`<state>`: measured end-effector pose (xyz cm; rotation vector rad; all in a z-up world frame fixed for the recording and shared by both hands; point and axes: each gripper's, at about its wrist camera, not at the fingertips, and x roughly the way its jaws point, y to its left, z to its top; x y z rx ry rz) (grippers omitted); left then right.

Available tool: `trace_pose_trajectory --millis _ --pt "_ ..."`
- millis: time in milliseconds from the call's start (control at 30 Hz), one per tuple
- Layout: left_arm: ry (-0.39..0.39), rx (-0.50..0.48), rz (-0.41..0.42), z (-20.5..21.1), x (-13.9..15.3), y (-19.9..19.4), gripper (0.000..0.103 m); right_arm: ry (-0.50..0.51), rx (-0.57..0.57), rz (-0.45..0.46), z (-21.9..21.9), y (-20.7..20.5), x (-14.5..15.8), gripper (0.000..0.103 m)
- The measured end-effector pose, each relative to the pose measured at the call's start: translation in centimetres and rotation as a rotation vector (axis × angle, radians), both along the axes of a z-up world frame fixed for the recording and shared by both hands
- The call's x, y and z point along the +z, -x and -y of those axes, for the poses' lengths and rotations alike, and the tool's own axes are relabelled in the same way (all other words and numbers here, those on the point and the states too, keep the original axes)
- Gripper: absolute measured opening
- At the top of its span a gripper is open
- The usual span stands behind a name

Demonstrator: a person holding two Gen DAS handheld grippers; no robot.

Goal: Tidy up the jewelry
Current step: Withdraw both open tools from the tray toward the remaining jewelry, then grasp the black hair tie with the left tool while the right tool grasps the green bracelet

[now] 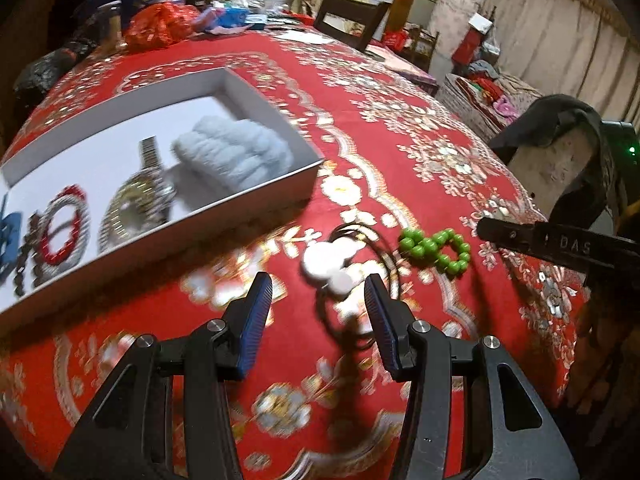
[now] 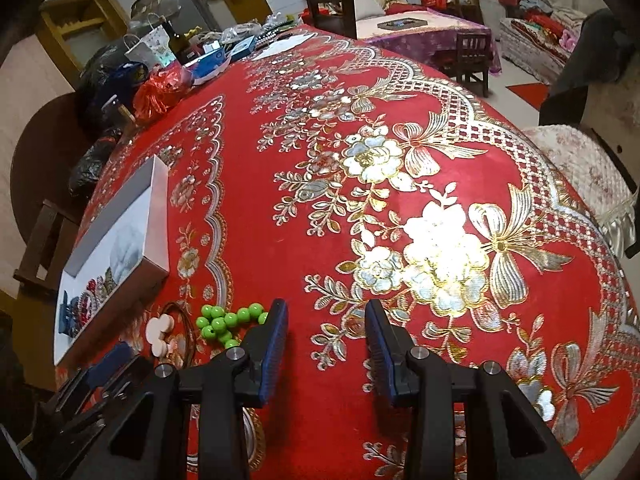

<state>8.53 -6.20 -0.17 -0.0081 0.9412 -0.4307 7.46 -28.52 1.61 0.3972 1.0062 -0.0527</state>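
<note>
A white open box (image 1: 256, 200) on the red tablecloth holds a fluffy pale blue item (image 1: 232, 156), a metal watch (image 1: 136, 200), a red and white bracelet (image 1: 64, 232), a dark bead string (image 1: 24, 264) and a blue clip (image 1: 10, 240). A white pendant on a black cord (image 1: 326, 264) and a green bead bracelet (image 1: 438, 246) lie on the cloth. My left gripper (image 1: 318, 300) is open, just short of the pendant. My right gripper (image 2: 326, 324) is open and empty over bare cloth, right of the green beads (image 2: 226, 322) and pendant (image 2: 162, 330). The box (image 2: 158, 236) lies at left.
The right gripper's body (image 1: 560, 240) is at the right edge of the left wrist view. Bags, bottles and clutter (image 2: 168, 64) crowd the table's far left end. Chairs (image 2: 334, 0) stand beyond the table. A cushioned seat (image 2: 576, 172) is at the right.
</note>
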Motion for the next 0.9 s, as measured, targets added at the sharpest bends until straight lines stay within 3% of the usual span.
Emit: trace_pose_trajectory --millis 167,300,333,533,733,900 --pt "-0.058 -0.021 0.020 1.8 -0.5 -0.9 0.047 -0.006 0.004 0.002 -0.2 -0.3 -0.2 0.038" --pt "-0.160 -0.059 0.075 3.1 -0.8 -0.5 0.043 -0.011 0.009 0.005 -0.2 -0.3 -0.2 0.038" --pt "-0.153 -0.077 0.088 3.2 -0.8 -0.1 0.029 -0.009 0.018 0.004 -0.4 -0.3 -0.1 0.038" --pt "-0.124 -0.043 0.081 1.2 -0.7 0.7 0.029 0.041 0.159 0.007 -3.3 -0.5 0.0 0.038" --pt "-0.091 -0.001 0.067 -1.3 -0.7 2.1 0.029 0.178 0.247 0.010 -6.0 -0.8 -0.4 0.044" --pt "-0.056 0.023 0.050 -2.1 -0.8 2.2 0.029 0.163 0.284 0.079 -6.6 -0.1 0.9 0.044"
